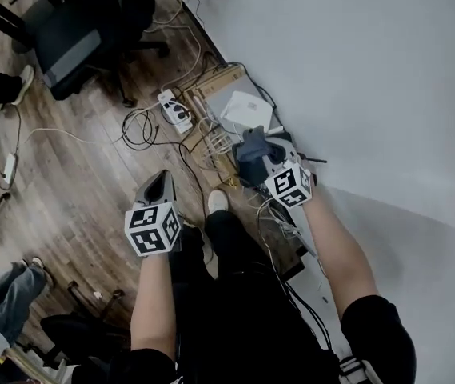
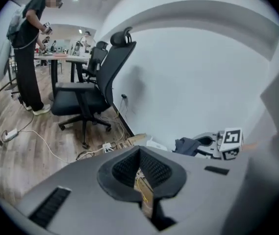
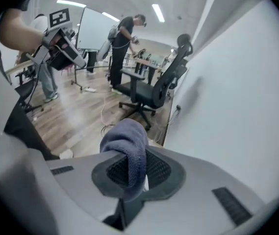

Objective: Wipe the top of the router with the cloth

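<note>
The white router (image 1: 245,110) lies flat on the floor by the wall, among cables; it also shows small in the left gripper view as the router (image 2: 155,144). My right gripper (image 1: 252,158) hangs just short of it, a little above, shut on a dark blue cloth (image 1: 250,149). In the right gripper view the cloth (image 3: 127,143) bulges up between the jaws of the right gripper (image 3: 129,176). My left gripper (image 1: 157,184) is held to the left over the wood floor, shut and empty; the left gripper (image 2: 140,168) has its pads meeting.
A wooden board (image 1: 212,82), a white power strip (image 1: 174,110) and tangled cables (image 1: 141,127) surround the router. A grey wall (image 1: 371,78) runs along the right. An office chair (image 1: 79,24) stands behind. The person's shoe (image 1: 217,201) is near the cables. People stand at desks far off.
</note>
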Tool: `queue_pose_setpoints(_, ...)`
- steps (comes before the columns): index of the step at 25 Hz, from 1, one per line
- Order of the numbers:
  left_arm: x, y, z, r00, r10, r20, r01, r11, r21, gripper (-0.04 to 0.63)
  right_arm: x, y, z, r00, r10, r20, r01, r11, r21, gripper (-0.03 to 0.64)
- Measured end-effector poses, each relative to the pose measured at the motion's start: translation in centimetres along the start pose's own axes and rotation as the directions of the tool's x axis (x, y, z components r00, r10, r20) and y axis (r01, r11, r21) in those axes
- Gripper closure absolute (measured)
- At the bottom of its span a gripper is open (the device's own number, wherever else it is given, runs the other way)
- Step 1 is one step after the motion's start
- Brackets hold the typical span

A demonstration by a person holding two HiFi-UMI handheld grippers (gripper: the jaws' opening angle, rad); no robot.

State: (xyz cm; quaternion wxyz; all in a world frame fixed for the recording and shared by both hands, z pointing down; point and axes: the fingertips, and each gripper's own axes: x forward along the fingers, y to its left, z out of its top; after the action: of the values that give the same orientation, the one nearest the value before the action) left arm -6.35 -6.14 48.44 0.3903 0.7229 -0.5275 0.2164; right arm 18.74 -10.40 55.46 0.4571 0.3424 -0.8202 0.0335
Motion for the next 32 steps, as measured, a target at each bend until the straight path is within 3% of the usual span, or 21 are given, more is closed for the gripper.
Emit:
queue_pose_setpoints(4,-7.4,-0.8,8.6,0.987,0.047,0.155,-0.045,0.999,-0.021,0.598,-5.0,-1.7,9.6,0.983,-0.068,0.169,0.042,0.988,0.152,0.594)
queue_pose_setpoints(8,-15.4,-1.9,15.9,0.948,0.072,0.309,-0.083,0.996,0.022,0.598,-10.1,-3.9,20.2,0.931,-0.111,0.347,0.018,0.965,0.261,0.594)
queue_pose_setpoints(11,-21.1,-2.9,19.1,0.908,0.095,0.408,-0.135,0.988,0.069,0.598,-15.4,-4.5,26.8,0.864,-0.147,0.481,-0.006,0.953,0.303,0.594)
queue_pose_setpoints(17,-31.9,-2.9,25.1,0.781,0.152,0.605,-0.252,0.964,0.082,0.598,-25.9,-3.7,39.7,0.673,-0.165,0.721,-0.101,0.945,0.311,0.594)
queue_pose_setpoints(19,-34.6,-2.6,26.3,0.749,0.169,0.641,-0.282,0.956,0.077,0.598,-28.4,-2.8,42.4,0.628,-0.155,0.762,-0.137,0.943,0.305,0.594)
queue_pose_setpoints(25,-40.2,-1.5,28.7,0.679,0.213,0.703,-0.338,0.94,0.042,0.598,-32.7,-0.5,47.9,0.571,-0.169,0.803,-0.129,0.948,0.291,0.595)
queue_pose_setpoints(28,-40.9,-0.9,28.8,0.68,0.218,0.7,-0.329,0.944,0.026,0.598,-33.4,0.3,49.7,0.552,-0.161,0.818,-0.146,0.947,0.285,0.595)
queue_pose_setpoints(32,-41.1,-0.2,28.4,0.683,0.231,0.693,-0.331,0.944,0.012,0.597,-33.2,1.1,50.9,0.549,-0.152,0.822,-0.163,0.945,0.283,0.595)
